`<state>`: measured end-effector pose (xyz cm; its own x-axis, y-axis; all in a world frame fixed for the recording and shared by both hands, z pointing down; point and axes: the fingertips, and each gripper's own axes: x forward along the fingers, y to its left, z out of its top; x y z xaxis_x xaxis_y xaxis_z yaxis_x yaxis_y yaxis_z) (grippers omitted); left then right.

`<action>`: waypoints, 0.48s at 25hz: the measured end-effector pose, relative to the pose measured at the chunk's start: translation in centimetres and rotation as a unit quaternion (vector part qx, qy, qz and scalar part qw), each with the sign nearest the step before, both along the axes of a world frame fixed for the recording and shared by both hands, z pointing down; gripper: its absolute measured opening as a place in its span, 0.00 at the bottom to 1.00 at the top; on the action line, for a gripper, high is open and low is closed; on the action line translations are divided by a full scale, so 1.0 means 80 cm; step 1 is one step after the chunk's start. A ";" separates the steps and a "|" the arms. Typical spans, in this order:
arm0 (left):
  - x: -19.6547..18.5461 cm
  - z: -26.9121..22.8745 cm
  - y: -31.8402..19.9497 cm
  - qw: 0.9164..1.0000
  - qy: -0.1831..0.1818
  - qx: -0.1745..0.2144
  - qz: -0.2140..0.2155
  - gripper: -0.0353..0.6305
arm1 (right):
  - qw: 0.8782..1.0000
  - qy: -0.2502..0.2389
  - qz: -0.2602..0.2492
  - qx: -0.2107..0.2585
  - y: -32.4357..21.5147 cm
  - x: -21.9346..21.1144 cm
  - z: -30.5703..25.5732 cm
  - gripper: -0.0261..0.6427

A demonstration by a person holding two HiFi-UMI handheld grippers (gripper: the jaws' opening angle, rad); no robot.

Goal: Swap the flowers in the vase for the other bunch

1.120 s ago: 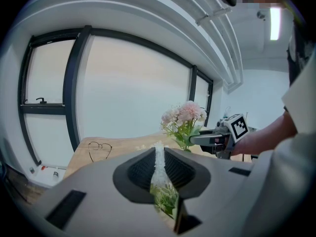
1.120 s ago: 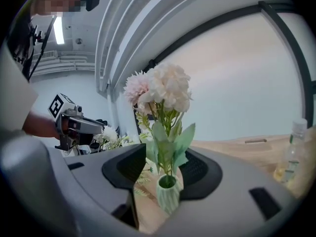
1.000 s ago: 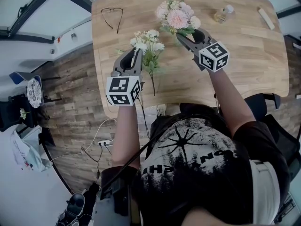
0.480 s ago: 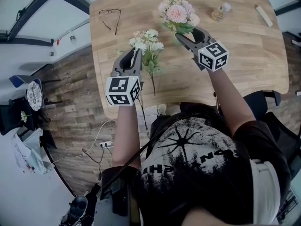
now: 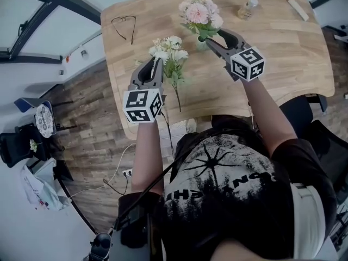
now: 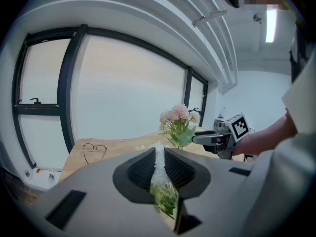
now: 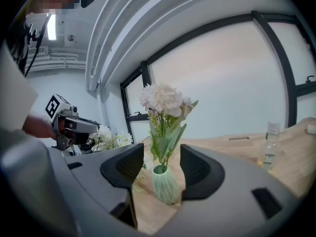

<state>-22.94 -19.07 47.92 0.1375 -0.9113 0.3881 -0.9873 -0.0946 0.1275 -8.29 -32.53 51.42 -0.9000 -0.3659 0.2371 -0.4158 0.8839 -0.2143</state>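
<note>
Left gripper (image 5: 154, 65) is pinched tight on the white bunch (image 5: 169, 50), blooms pointing away and the stem trailing back toward the person. Just right of it the vase (image 7: 164, 184) stands upright on the table (image 5: 283, 58), with the pink bunch (image 5: 199, 14) in it and its stems rising straight up. Right gripper (image 5: 216, 38) is the nearer one. Its 2 jaws have just been opening and stand spread wide, the vase neck and pink stems framed in the gap dead ahead, nothing pressed yet. My read: the stems run vertical and the jaws open sideways, so a straight push forward should bracket them.
</note>
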 end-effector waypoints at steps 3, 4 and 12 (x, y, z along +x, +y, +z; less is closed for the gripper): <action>0.002 -0.004 0.003 1.000 -0.001 0.004 0.008 0.15 | 1.000 0.000 0.015 0.002 0.006 0.011 -0.006 0.36; 0.002 -0.006 0.004 1.000 -0.001 0.006 0.011 0.15 | 1.000 0.000 0.020 0.004 0.008 0.015 -0.009 0.36; 0.006 -0.021 0.028 0.999 0.001 0.025 0.035 0.15 | 0.999 0.002 0.044 0.015 0.048 0.034 -0.035 0.36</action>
